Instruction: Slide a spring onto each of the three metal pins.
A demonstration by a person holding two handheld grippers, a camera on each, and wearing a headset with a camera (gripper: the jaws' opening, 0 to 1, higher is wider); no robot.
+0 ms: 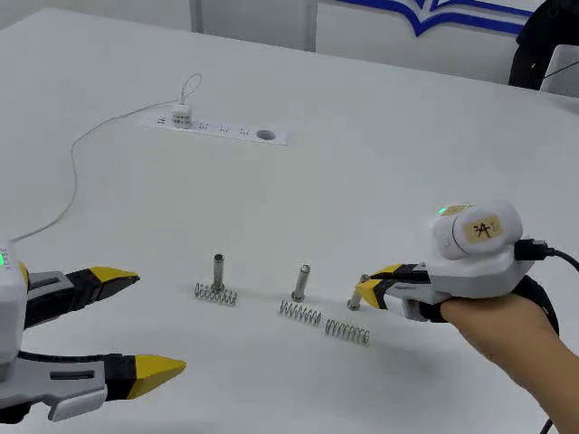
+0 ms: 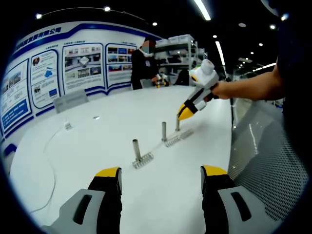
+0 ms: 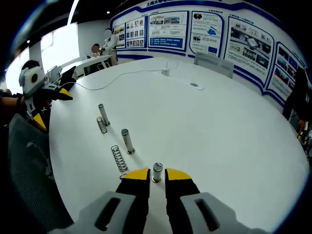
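— Where's the work?
— Three pins stand in a row at lower centre of the head view: the left pin (image 1: 218, 269), the middle pin (image 1: 301, 281) and the right pin (image 3: 157, 169). The springs (image 1: 299, 313) lie flat just beside them, none on a pin yet.
— And the tools?
— The left tool (image 1: 145, 321) sits lower left, jaws wide and empty. The right tool (image 3: 157, 174) has its jaws narrow on either side of the right pin's top; whether they pinch it I cannot tell.
— What could spoil it?
— I'd say a sideways nudge tips that pin, since nothing seems to anchor it. A spring squeezed hard may also roll off.
— The room?
— A white surface (image 1: 380, 163), a power strip (image 1: 217, 128) upper left with its cable (image 1: 72, 176), and poster panels (image 3: 168, 29) on the far wall.
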